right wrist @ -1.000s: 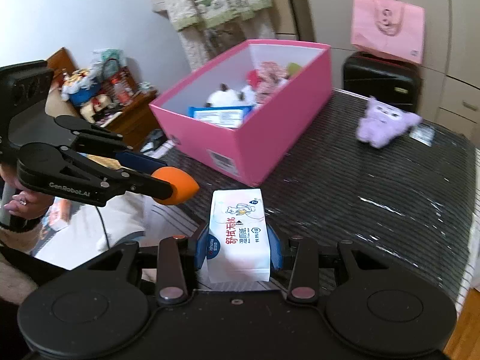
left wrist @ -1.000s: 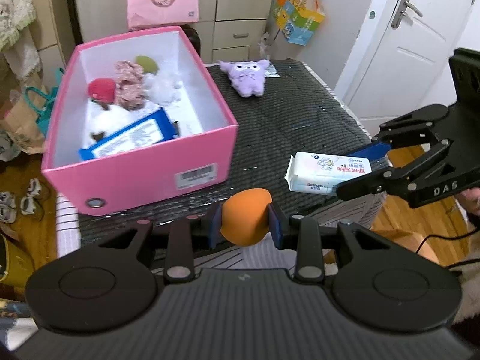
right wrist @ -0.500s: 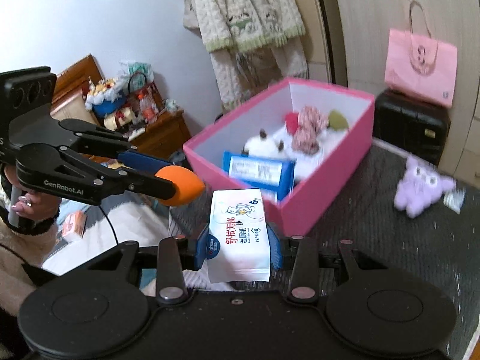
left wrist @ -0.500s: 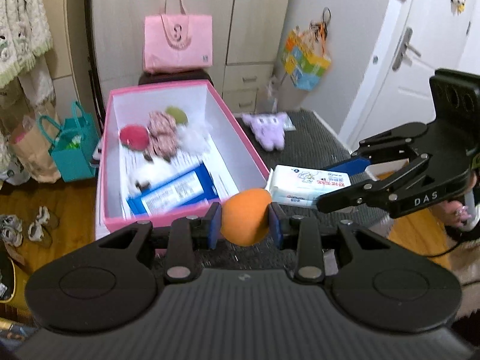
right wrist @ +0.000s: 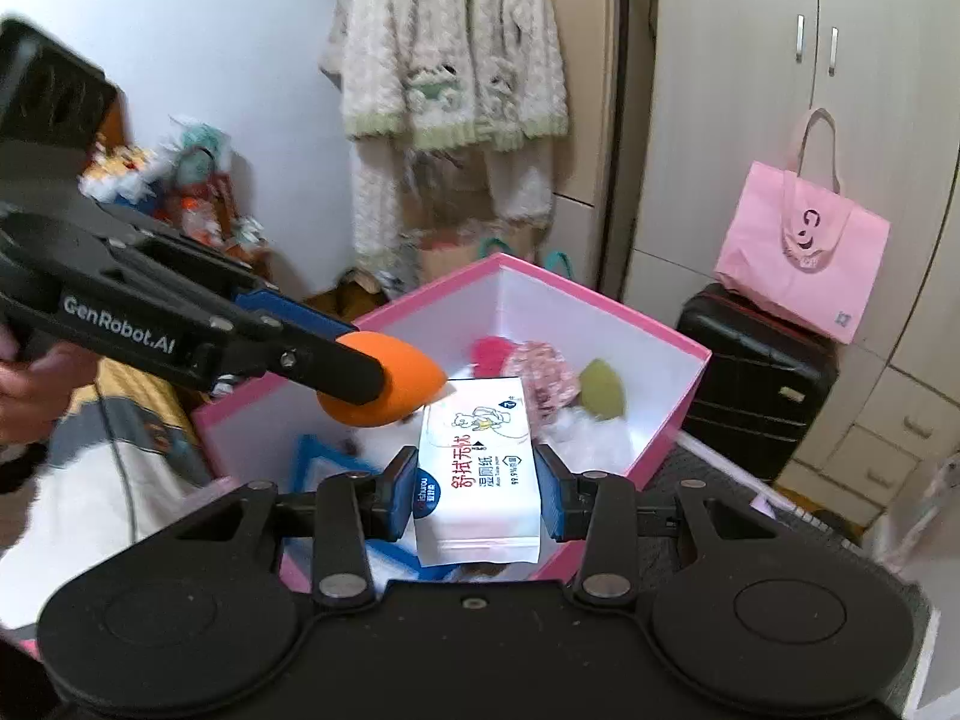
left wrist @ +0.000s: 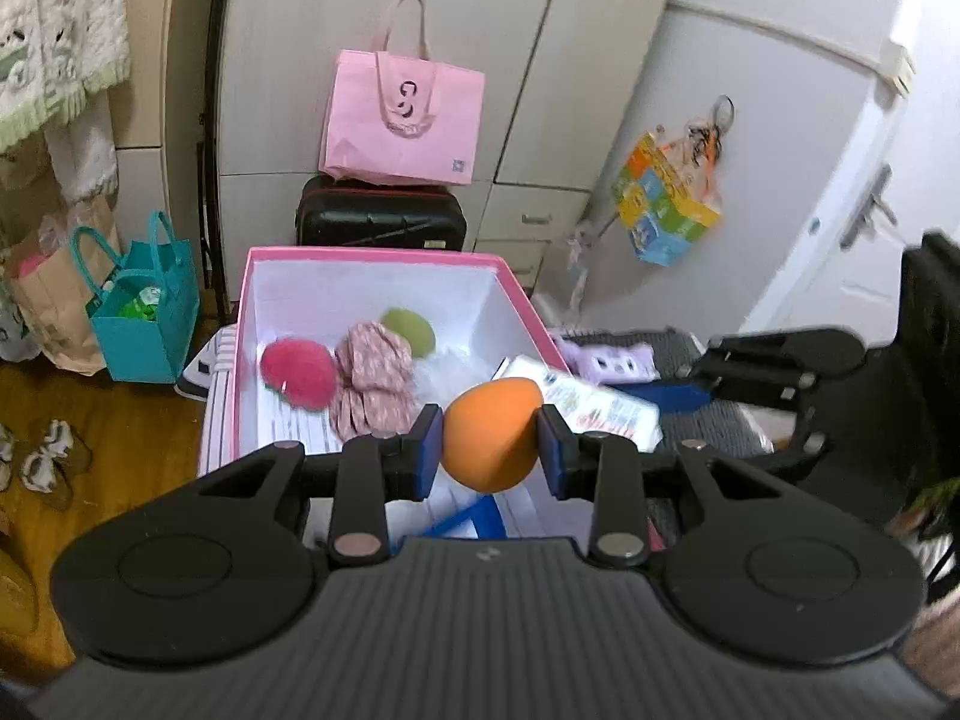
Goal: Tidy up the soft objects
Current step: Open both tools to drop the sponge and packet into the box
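Box [left wrist: 516, 294] below, scrunchie [left wrist: 375, 381] inside, suitcase [left wrist: 381, 222] behind

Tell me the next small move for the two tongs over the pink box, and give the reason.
Probably lower both a little, then open. The left tongs grip the orange sponge and the right tongs grip the wipes pack, both already over the open pink box. The box already holds a red sponge, so a short drop should land both inside.
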The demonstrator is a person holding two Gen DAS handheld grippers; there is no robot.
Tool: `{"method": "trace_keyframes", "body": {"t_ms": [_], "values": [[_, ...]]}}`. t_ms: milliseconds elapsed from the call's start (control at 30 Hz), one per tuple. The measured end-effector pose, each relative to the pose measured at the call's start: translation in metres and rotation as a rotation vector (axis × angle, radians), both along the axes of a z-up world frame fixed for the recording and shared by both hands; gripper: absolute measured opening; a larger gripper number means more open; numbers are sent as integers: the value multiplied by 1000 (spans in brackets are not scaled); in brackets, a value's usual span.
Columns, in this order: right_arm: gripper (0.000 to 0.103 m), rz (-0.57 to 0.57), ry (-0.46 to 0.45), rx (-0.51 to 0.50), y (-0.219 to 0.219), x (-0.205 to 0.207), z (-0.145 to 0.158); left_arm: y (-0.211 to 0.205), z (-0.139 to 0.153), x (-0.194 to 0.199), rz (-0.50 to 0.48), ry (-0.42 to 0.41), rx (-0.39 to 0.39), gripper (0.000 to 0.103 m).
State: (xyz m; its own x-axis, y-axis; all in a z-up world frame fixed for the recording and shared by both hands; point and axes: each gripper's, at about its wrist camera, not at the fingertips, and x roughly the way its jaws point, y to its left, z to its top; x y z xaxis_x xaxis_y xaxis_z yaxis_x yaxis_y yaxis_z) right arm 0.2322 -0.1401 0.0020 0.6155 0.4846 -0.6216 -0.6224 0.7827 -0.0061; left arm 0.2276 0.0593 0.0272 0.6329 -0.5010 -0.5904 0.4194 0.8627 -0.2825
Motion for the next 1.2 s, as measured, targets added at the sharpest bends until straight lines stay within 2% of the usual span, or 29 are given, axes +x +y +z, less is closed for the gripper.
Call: {"method": "trace_keyframes", "body": {"t_ms": [100,500,567,633,700,867,1200], "values": [[46,8,30,-34,7,21,-10,4,-9,23,22,29,-37,33],[46,81,72,-118,32,53,-41,-9,-40,65,10,102,-44,34],[49,76,49,-137,34,52,-41,-14,-42,67,1,98,-36,35],[57,63,32,-134,33,51,-39,-17,-43,68,6,98,-31,38],[61,55,19,-112,28,46,-33,-19,-42,67,1,94,-24,40],[62,49,7,-43,4,25,-17,-14,-30,47,0,41,-6,47],[62,16,24,90,-48,-27,13,-3,10,-12,-3,-43,99,53]]}}
